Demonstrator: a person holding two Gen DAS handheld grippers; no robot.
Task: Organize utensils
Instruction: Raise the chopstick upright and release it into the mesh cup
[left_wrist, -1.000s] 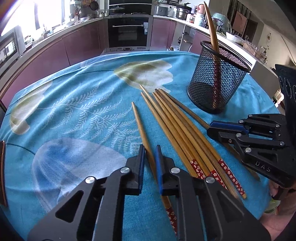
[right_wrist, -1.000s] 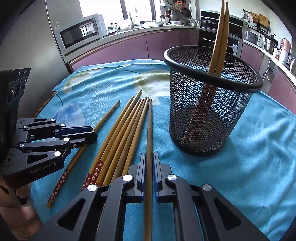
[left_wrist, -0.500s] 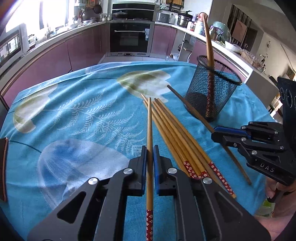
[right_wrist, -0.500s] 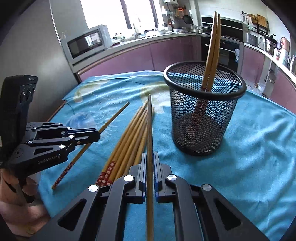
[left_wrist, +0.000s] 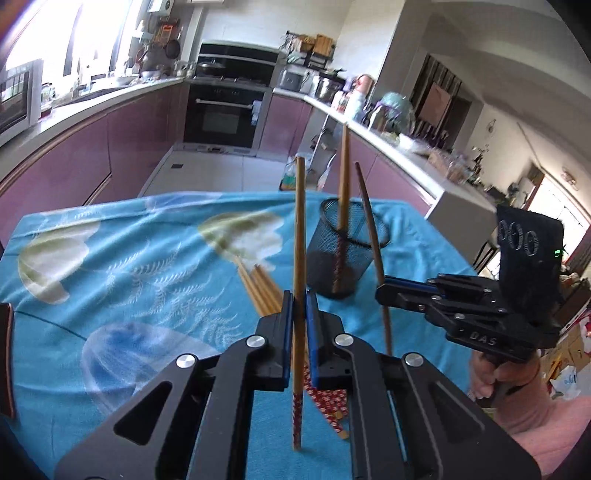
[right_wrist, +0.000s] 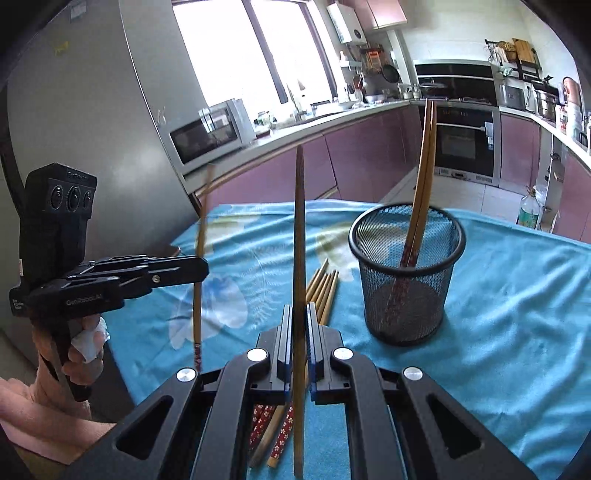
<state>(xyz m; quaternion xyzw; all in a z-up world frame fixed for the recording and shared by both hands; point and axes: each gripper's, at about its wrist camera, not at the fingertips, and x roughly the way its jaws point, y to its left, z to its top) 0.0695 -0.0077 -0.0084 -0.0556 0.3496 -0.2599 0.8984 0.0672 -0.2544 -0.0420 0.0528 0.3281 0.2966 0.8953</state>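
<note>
My left gripper (left_wrist: 299, 306) is shut on a wooden chopstick (left_wrist: 299, 236) with a red patterned end, held upright above the table. My right gripper (right_wrist: 299, 317) is shut on another chopstick (right_wrist: 299, 229), also upright; it shows in the left wrist view (left_wrist: 384, 291) too, as does its chopstick (left_wrist: 369, 221). A black mesh holder (right_wrist: 406, 280) stands on the blue cloth with two chopsticks (right_wrist: 424, 166) in it. It also shows in the left wrist view (left_wrist: 343, 254). Several loose chopsticks (right_wrist: 325, 284) lie on the cloth between the grippers.
The table has a blue leaf-print cloth (left_wrist: 129, 266). Its near-right edge drops off by the hand (left_wrist: 517, 391). A grey fridge (right_wrist: 92, 129) stands close to the table's left side. Purple kitchen cabinets (left_wrist: 110, 147) and an oven lie beyond.
Both grippers have risen and tilted up, lifting their chopsticks from near-flat to upright above the table. The holder now looks farther off and lower.
</note>
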